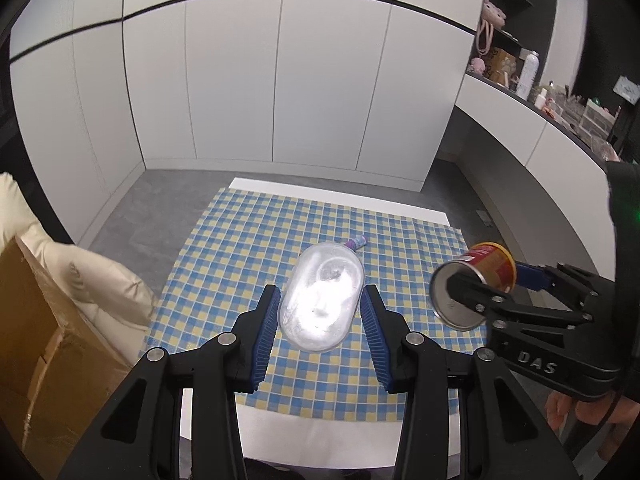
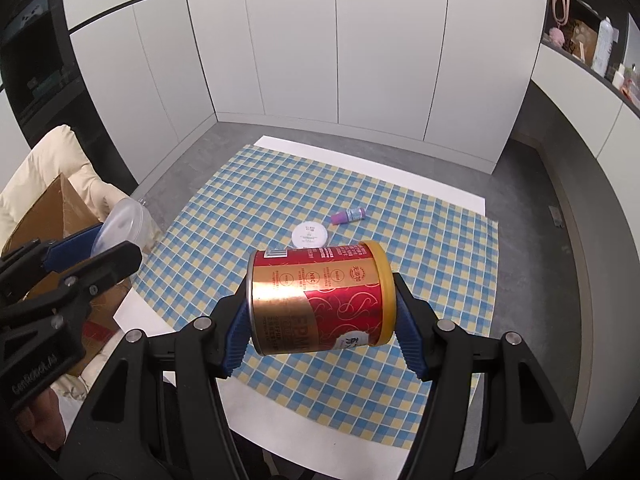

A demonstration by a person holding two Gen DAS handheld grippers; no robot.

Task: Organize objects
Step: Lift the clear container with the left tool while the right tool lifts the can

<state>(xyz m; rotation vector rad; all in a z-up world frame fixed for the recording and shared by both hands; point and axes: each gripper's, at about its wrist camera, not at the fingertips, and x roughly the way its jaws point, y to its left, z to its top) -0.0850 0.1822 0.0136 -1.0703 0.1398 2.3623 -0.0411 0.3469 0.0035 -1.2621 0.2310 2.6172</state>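
1. Left gripper (image 1: 320, 320): fingers clamped on a clear plastic container (image 1: 322, 296), held above the checked cloth (image 1: 240, 240); light, smooth, likely slippery
2. Right gripper (image 2: 320, 320): fingers clamped end to end on a red-gold can (image 2: 320, 296); stiff, rolls easily
3. Cardboard box (image 2: 64, 208) sits left, past the tabletop (image 2: 160, 320) edge; open room ahead

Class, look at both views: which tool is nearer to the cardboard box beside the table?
Left. The left tool, holding a clear container, hangs right by the cardboard box; the right tool, holding the can, is over the tablecloth.
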